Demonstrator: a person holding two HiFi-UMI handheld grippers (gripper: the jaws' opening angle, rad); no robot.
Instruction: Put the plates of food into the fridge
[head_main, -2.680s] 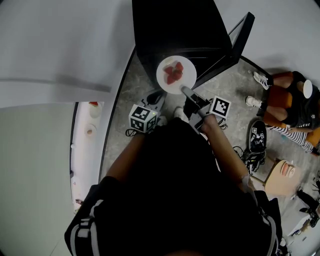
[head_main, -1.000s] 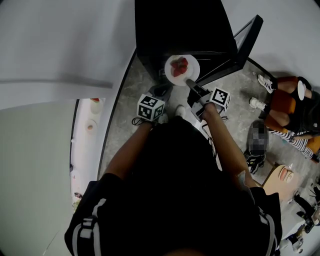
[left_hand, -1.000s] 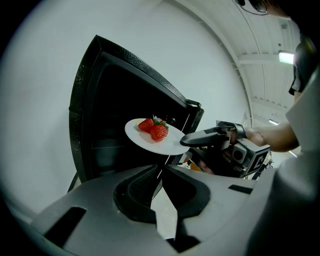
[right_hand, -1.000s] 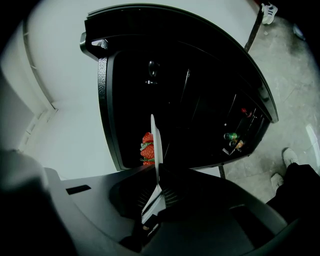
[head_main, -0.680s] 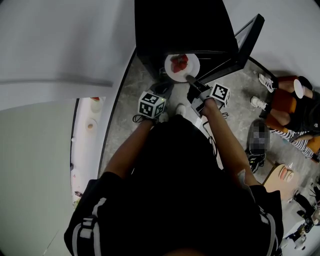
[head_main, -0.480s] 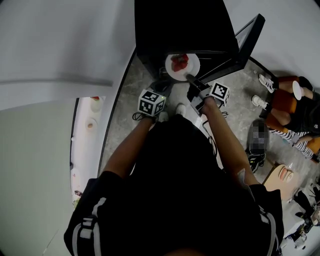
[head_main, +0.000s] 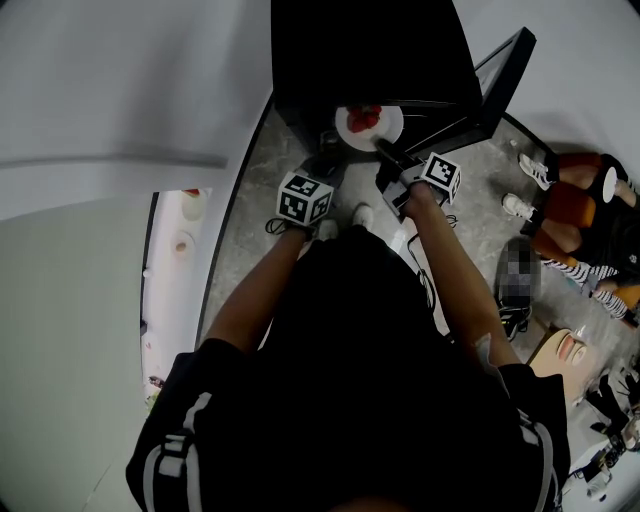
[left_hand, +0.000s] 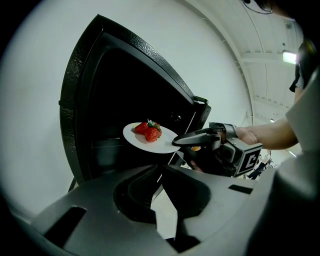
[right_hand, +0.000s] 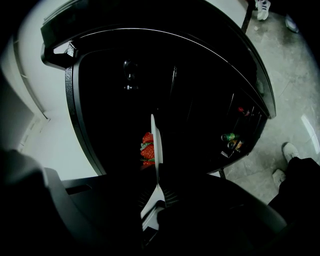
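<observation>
Forward since a second ago, the right tool (head_main: 379, 148) has brought the round white plate (head_main: 372, 128) to the fridge's mouth. Nearest, the left tool (left_hand: 161, 171) is closed and empty. Beyond it, the right tool pinches the plate's rim. The plate is level, with perhaps three red strawberries (left_hand: 149, 131) heaped at its centre, just inside the open black fridge (head_main: 360, 50).
</observation>
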